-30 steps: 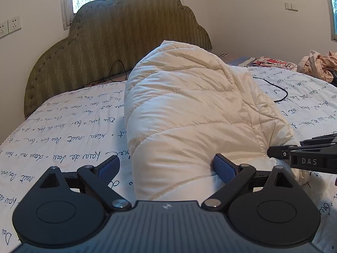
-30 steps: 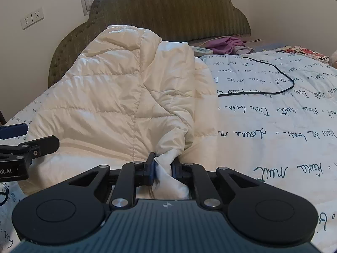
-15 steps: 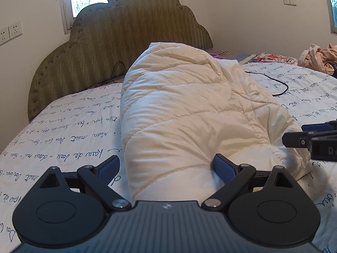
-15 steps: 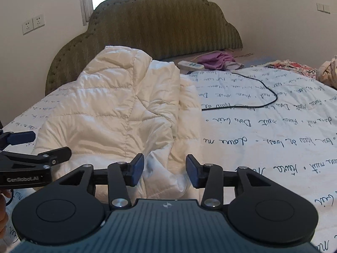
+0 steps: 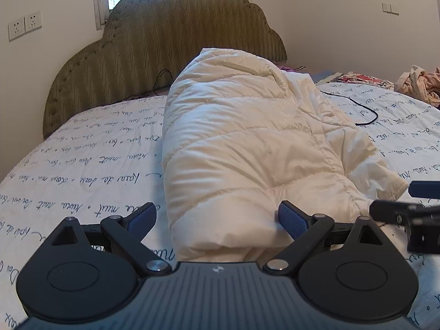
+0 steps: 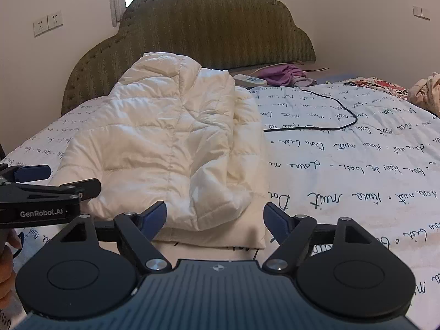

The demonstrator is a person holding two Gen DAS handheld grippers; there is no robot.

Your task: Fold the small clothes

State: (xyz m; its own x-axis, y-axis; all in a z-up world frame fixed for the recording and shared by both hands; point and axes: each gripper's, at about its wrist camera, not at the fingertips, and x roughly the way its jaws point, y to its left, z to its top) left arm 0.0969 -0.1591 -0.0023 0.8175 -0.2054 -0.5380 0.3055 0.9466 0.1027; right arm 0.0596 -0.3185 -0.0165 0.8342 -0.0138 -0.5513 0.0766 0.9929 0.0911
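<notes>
A cream quilted puffer jacket (image 5: 242, 148) lies folded lengthwise on the bed, its hood end toward the headboard. My left gripper (image 5: 217, 217) is open at the jacket's near left corner. That corner bulges between the fingers, the right pad touches it and the left pad stands clear. My right gripper (image 6: 216, 214) has its jaws opening just short of the jacket's (image 6: 170, 148) near right hem, with the pads off the cloth. Each gripper shows in the other's view: the right gripper (image 5: 398, 200) at the right edge, the left gripper (image 6: 63, 180) at the left edge.
The white bedspread (image 6: 357, 170) with black script covers the bed. A black cable (image 6: 338, 115), a white remote (image 6: 249, 79), a purple cloth (image 6: 283, 73) and a floral cloth (image 6: 376, 84) lie toward the green headboard (image 5: 170, 38). Pink clothes (image 5: 423, 85) are piled far right. A hand (image 6: 7, 264) shows at the lower left.
My right gripper let go of the pinched fold of the jacket's hem and opened wide. Both grippers drew back a little from the jacket, which now lies settled. The left gripper stayed open.
</notes>
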